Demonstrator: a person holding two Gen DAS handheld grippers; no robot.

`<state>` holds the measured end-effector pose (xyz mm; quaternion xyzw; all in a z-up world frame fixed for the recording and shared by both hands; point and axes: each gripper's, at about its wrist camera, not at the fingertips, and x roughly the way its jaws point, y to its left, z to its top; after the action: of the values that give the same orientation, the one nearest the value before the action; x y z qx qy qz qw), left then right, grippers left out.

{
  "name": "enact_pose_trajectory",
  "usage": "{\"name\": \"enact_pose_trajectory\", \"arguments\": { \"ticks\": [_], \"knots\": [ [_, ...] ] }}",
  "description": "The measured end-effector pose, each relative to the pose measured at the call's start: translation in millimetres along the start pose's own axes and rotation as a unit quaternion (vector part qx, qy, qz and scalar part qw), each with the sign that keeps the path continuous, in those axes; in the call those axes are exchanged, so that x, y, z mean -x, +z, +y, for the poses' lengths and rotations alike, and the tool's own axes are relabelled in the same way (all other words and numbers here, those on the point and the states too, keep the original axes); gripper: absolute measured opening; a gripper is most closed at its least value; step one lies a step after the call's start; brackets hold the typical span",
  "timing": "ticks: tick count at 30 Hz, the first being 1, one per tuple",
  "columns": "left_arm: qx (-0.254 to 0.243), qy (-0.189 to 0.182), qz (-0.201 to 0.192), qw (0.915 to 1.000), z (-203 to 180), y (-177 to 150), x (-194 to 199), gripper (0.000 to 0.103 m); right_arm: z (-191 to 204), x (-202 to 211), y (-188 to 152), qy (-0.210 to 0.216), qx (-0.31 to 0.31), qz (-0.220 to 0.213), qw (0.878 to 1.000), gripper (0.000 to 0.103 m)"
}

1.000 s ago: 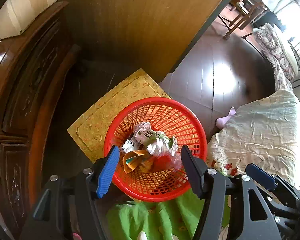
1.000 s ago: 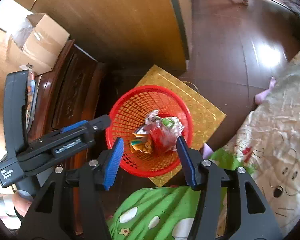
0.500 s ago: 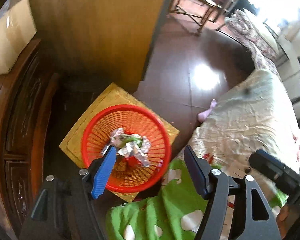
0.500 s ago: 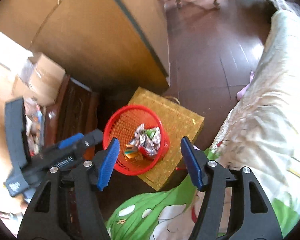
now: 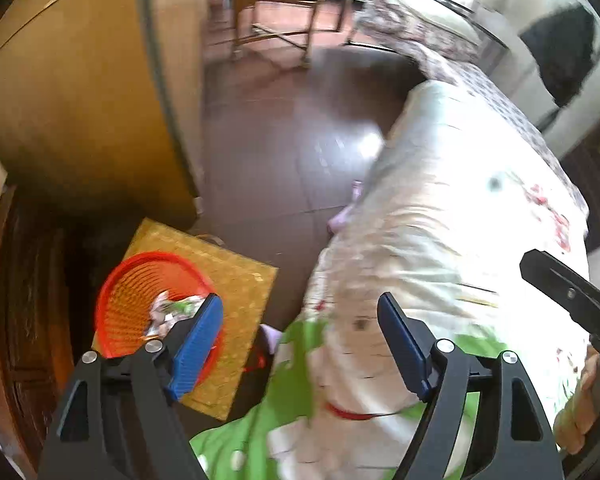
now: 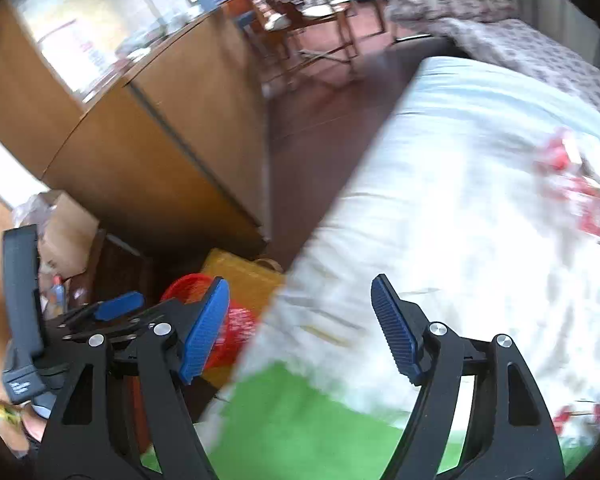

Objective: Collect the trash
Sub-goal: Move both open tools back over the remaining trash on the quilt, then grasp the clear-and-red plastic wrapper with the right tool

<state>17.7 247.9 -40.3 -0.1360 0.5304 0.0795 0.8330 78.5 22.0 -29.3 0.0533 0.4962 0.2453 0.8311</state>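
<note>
A red mesh basket [image 5: 136,300] stands on the floor at the lower left of the left wrist view, with crumpled wrappers [image 5: 172,310] inside. In the right wrist view only part of the basket [image 6: 236,322] shows behind the left finger. My left gripper [image 5: 300,344] hangs over the edge of a white and green bedcover [image 5: 440,240], its jaws opening with nothing between them. My right gripper [image 6: 302,320] is over the same bedcover [image 6: 460,200], jaws opening and empty. Red, blurred packets [image 6: 580,192] lie on the cover at the right.
A gold box [image 5: 236,280] lies under the basket. A wooden cabinet [image 5: 80,92] and dark carved furniture [image 5: 20,300] stand to the left. Dark floor [image 5: 268,152] runs between cabinet and bed. Chairs [image 6: 300,20] stand far back. A cardboard box [image 6: 64,232] sits at left.
Both grippers have lifted and swung right, from over the basket to over the bed. Their jaws stand wider apart. The basket now sits low and left in both views.
</note>
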Motion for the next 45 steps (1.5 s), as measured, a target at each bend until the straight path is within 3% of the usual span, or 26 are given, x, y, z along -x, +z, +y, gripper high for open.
{"name": "enact_pose_trajectory", "arguments": {
  "ticks": [10, 16, 20, 35, 45],
  "knots": [
    [-0.052, -0.049, 0.014, 0.9974, -113.4, 11.4, -25.9, 0.081, -106.6, 28.4, -7.2, -0.044, -0.072, -0.021, 0.996, 0.072],
    [-0.073, -0.062, 0.025, 0.9951, -167.1, 18.3, -43.3, 0.081, -153.0, 42.7, -11.2, -0.061, -0.112, -0.048, 0.991, 0.072],
    [-0.08, -0.051, 0.019, 0.9953, -193.1, 25.4, -55.5, 0.081, -177.4, 44.1, -9.8, -0.072, -0.142, -0.056, 0.986, 0.072],
    [-0.086, -0.037, 0.033, 0.995, -202.2, 20.8, -74.8, 0.081, -216.8, 31.0, 20.4, -0.147, -0.143, -0.076, 0.976, 0.072],
    [-0.105, -0.033, 0.036, 0.9933, -209.3, 21.0, -80.4, 0.081, -211.7, 8.4, 37.7, -0.151, -0.098, -0.068, 0.981, 0.068]
  ]
}}
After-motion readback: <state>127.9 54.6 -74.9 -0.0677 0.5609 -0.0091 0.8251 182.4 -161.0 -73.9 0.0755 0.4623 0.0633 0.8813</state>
